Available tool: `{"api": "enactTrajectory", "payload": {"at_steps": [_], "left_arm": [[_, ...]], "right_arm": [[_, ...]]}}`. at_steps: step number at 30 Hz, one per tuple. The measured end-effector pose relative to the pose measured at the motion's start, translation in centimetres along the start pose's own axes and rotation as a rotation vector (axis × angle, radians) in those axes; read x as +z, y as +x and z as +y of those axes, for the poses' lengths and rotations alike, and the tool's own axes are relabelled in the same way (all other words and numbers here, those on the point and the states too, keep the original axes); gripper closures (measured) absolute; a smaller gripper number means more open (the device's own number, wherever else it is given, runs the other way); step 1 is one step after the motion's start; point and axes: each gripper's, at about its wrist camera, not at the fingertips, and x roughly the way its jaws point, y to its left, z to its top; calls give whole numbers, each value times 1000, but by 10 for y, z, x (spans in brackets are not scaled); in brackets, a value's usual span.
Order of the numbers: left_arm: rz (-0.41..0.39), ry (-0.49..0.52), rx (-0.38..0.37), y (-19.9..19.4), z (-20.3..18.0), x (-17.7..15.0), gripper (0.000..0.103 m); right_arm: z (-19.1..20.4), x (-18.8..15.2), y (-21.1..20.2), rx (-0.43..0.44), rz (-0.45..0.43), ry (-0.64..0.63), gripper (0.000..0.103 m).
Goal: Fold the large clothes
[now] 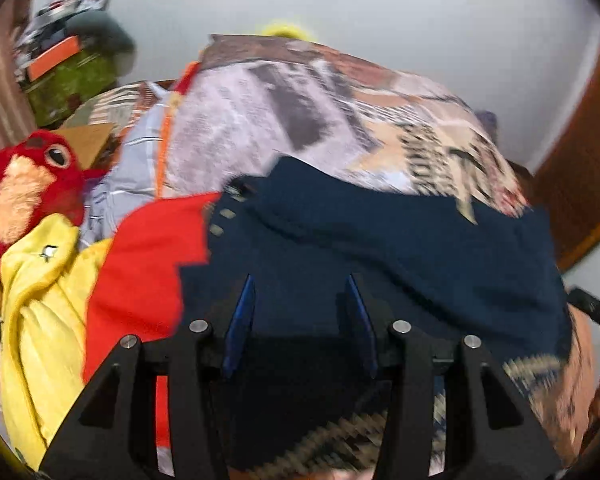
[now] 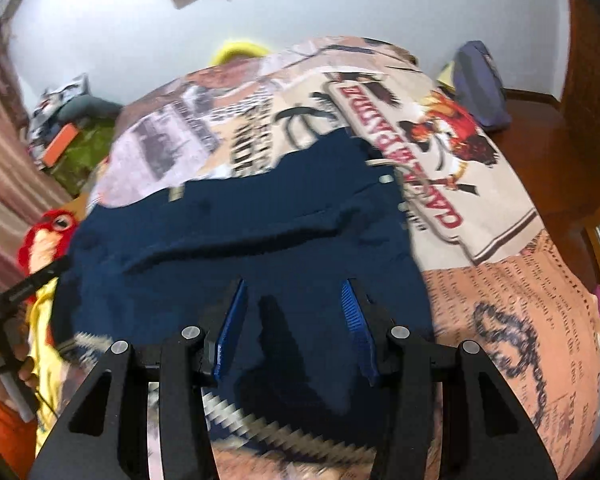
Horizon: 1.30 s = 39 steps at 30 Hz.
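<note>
A dark blue garment (image 2: pixel 236 236) is lying spread on a bed cover with printed pictures (image 2: pixel 500 300). The left gripper (image 1: pixel 300 292) and right gripper (image 2: pixel 296 296) are both hanging over its near edge, jaws partly apart, gripping nothing (blue pads showing). A red shirt (image 1: pixel 140 280), yellow cloth (image 1: pixel 40 320) and red plush bird (image 1: pixel 24 196) are lying beside it.

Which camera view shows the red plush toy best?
The left wrist view. There the red plush toy shows large at the left edge, with its eye and pale face patch, above a yellow garment. The right wrist view shows it only small, partly behind the navy garment.
</note>
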Motion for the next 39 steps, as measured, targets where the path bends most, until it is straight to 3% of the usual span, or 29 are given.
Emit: {"api": "enactTrajectory", "payload": {"at_steps": [5, 9, 11, 13, 16, 22, 30, 34, 36, 39], "left_arm": [[4, 104, -86, -16, -42, -20, 55], [-7, 188, -120, -24, -72, -32, 46], [-3, 227, -123, -22, -83, -38, 44], [17, 256, -106, -16, -89, -44, 44], [48, 269, -76, -9, -86, -51, 44], [42, 171, -14, -9, -40, -61, 38], [49, 17, 57, -28, 24, -78, 37], [37, -115, 63, -43, 55, -88, 37], [33, -225, 33, -46, 70, -96, 37], [60, -399, -99, -41, 89, -111, 37]], "right_arm": [[30, -12, -7, 4, 0, -94, 58], [41, -17, -3, -5, 19, -147, 58], [43, -20, 5, -26, 52, -170, 57], [42, -24, 14, -48, 93, -185, 49], [38, -33, 21, -74, 147, -218, 48], [22, -48, 10, -133, 156, -280, 32], [6, -60, -6, -161, 183, -242, 32], [7, -63, -19, -166, 159, -245, 32], [10, -64, -27, -172, 138, -258, 32], [15, -63, -33, -178, 123, -278, 32]]}}
